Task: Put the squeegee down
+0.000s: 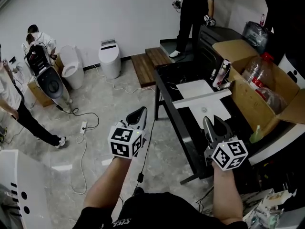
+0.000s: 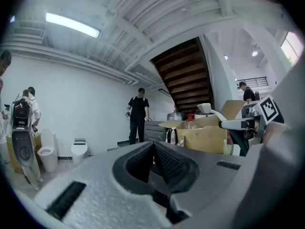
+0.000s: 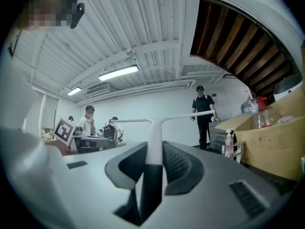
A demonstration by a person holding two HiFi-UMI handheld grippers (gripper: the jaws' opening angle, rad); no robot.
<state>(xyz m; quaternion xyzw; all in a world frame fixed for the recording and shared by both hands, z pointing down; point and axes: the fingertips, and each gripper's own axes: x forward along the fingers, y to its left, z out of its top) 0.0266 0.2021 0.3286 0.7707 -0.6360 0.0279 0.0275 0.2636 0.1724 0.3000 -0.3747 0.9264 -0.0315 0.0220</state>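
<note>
Indoors, a black table (image 1: pixel 167 87) stood on a pale marbled floor (image 1: pixel 105 99), with a cardboard box (image 1: pixel 248 101) on its right side and toilets (image 1: pixel 110 58) by the far wall. The squeegee (image 1: pixel 202 99) lay level above the table's white panel (image 1: pixel 198 87), its handle running straight away from the person and its blade crosswise at the far end. The right gripper (image 1: pixel 213 123) had its jaws closed on the handle. The left gripper (image 1: pixel 138 114) had its jaws together and empty, out over the floor.
</note>
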